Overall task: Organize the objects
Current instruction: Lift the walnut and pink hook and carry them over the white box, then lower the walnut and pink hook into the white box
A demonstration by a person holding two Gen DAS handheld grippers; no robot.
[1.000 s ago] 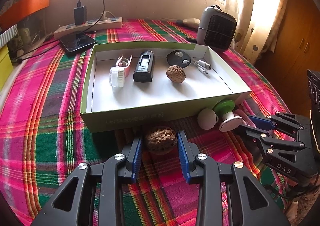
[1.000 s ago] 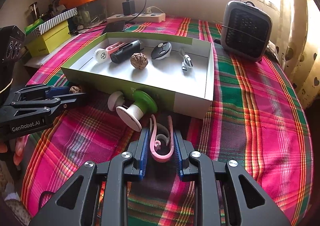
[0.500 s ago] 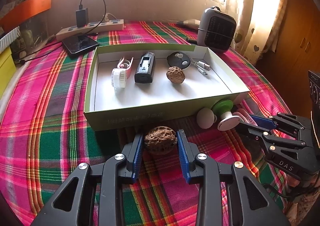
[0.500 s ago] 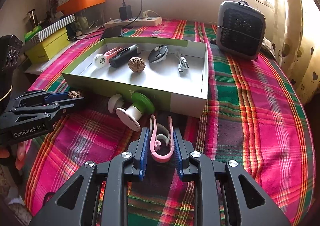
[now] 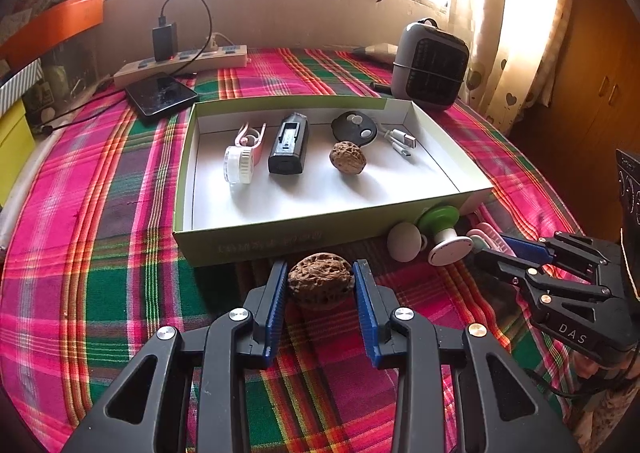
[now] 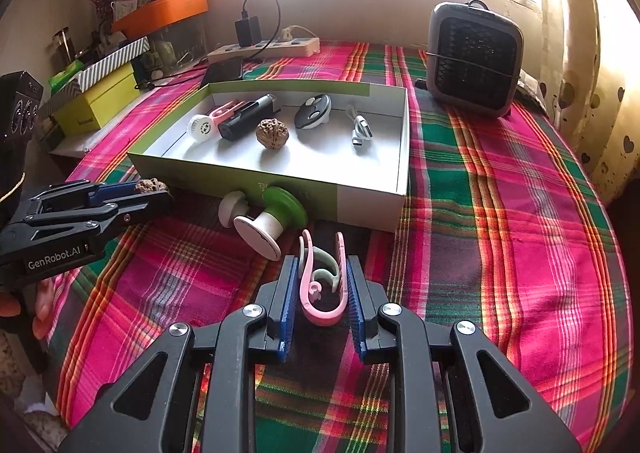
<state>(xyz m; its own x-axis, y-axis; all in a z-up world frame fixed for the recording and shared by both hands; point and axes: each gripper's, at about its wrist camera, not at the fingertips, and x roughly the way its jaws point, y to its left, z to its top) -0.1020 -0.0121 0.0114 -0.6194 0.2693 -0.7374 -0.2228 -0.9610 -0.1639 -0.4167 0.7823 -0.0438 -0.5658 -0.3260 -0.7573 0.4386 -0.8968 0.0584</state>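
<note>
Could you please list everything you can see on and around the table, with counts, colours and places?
Shallow cardboard box: one, green outside, white inside, mid-table.
Wrinkled walnuts: two, brown; one in the box, one between the left gripper's pads.
Curved plastic clip: one, pink, between the right gripper's pads.
Pink-handled white brush: one, in box.
Black rectangular device: one, in box.
Round black fob: one, in box.
White USB cable: one, in box.
Green-and-white spool-shaped piece: one, before the box.
White knob: one, beside it.
Grey fan heater: one, back right.
White power strip: one, back.
Black phone: one, back left.
Plaid tablecloth: one, pink-green.
Left gripper: black, blue pads.
Right gripper: black, blue pads.
</note>
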